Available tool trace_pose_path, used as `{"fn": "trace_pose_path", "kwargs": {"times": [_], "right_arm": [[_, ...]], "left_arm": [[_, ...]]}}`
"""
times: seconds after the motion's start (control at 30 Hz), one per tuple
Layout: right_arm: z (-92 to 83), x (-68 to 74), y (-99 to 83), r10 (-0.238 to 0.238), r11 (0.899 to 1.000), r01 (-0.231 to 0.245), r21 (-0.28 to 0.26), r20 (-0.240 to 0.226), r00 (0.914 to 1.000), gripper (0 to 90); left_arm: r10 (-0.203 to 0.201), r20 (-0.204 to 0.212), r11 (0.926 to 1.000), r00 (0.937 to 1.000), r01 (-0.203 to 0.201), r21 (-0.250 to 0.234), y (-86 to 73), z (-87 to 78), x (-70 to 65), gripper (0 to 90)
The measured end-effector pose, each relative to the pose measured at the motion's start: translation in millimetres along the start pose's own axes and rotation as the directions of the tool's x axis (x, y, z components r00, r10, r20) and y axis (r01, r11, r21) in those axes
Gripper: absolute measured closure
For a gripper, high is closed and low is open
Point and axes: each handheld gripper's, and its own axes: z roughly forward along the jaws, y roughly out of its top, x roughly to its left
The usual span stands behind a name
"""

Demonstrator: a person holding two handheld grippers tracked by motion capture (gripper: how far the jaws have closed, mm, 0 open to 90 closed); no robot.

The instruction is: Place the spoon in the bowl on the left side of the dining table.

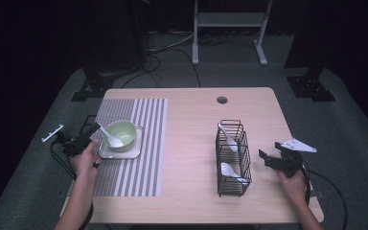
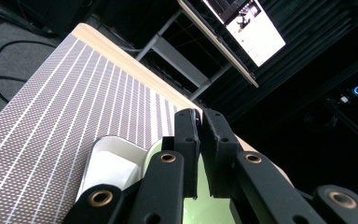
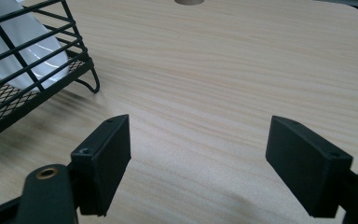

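The left gripper (image 1: pixel 92 130) tilts toward the green bowl (image 1: pixel 121 134) — pinching a white spoon's (image 1: pixel 109 136) handle — the right gripper (image 1: pixel 268 159) rests spread.

Sporting matte black grippers: left gripper (image 2: pixel 199 154) showing brass rivets, right gripper (image 3: pixel 198 168) trailing black cable, carrying grey triangular plate; wearing dark ring.

No writing can be read; the lit screen (image 2: pixel 249 30) looks too blurred.
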Motion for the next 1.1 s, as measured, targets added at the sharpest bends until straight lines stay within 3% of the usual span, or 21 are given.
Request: {"fn": "trace_pose_path", "kwargs": {"times": [0.57,1.1], "right_arm": [[-0.2,0.1,-0.1,0.000,1.000,0.000,-0.002,0.000,1.0000,20.9],[-0.3,0.8,-0.1,-0.003,1.000,0.003,-0.002,0.002,1.0000,20.9]], "left_arm": [[-0.014,-0.033,0.9997,0.9993,0.014,0.020,-5.0,1.3,12.7,81.2],[0.009,-0.053,0.9989,0.9985,-0.007,0.047,-14.0,-0.5,21.1,74.5]]}}
